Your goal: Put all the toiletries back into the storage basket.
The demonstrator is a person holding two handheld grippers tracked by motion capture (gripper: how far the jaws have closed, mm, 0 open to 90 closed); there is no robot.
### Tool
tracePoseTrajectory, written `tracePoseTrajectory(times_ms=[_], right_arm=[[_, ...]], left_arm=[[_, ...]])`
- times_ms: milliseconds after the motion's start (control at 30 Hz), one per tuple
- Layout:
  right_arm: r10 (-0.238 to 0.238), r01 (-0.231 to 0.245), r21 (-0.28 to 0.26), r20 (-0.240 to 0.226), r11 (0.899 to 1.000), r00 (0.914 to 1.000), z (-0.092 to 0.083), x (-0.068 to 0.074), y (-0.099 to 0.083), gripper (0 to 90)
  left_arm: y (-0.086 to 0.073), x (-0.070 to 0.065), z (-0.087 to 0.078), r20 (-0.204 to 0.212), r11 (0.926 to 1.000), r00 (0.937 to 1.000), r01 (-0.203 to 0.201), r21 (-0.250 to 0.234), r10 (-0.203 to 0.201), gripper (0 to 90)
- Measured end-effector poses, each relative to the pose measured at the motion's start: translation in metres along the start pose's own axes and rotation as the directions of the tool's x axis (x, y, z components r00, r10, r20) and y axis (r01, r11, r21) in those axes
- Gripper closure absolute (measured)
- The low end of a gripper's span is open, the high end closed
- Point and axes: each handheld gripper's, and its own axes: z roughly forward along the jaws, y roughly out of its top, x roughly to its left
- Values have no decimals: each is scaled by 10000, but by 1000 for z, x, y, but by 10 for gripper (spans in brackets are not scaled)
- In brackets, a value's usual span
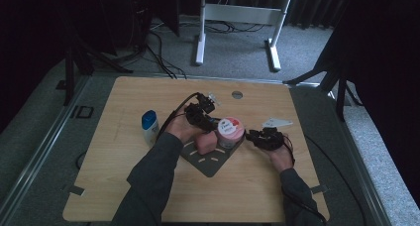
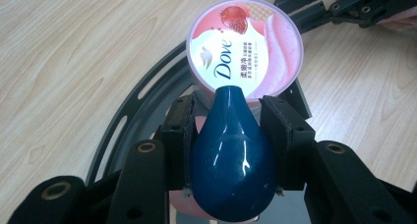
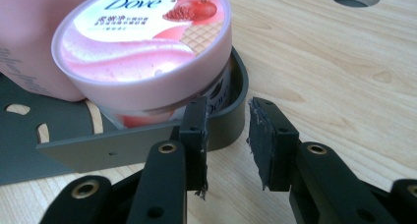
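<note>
**Dove tub on the dark tray, blue-capped bottle clamped beside it**

The pink Dove tub (image 2: 246,49) stood on the dark grey tray (image 1: 210,162) near the middle of the counter (image 1: 124,186). Its lid read "Dove" in blue script with small Chinese characters beside it, too fine to read, over a picture of red fruit and a wafer pattern. The right gripper view showed the same lid from the side, and a curved dark rim of the tray wrapped round the tub's base.

The left gripper (image 2: 235,130) was clenched on a glossy dark blue teardrop cap (image 2: 231,160), both pads pressed to its sides; the cap's tip reached the tub's lid edge. In the high view this cap was hidden under the gripper, and a pink bottle (image 1: 206,142) lay on the tray just beside the tub. The right gripper view showed that pink body touching the tub, with faint writing that could not be read.

The right gripper (image 3: 227,140) was released, its jaws apart with nothing between them, just short of the tray's rim.

Well apart to the left, a white bottle with a blue cap (image 1: 149,126) stood on the counter, seen from the high view.
</note>
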Motion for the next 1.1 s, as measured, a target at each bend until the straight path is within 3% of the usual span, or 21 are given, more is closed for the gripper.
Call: tracePoseTrajectory(times_ms=[367, 567, 1100], right_arm=[[-4, 4, -33, 5, 10000, 10000, 2, -1, 4, 684], [40, -40, -25, 7, 10000, 10000, 3, -1, 5, 684], [161, -161, -96, 0, 9998, 9999, 4, -3, 6, 686]], left_arm=[[2, 7, 3, 1, 9993, 9995, 316, -209, -316, 585], [7, 8, 5, -192, 9998, 9996, 195, -98, -197, 585], [13, 16, 10, -356, 9988, 9984, 438, -211, -446, 584]])
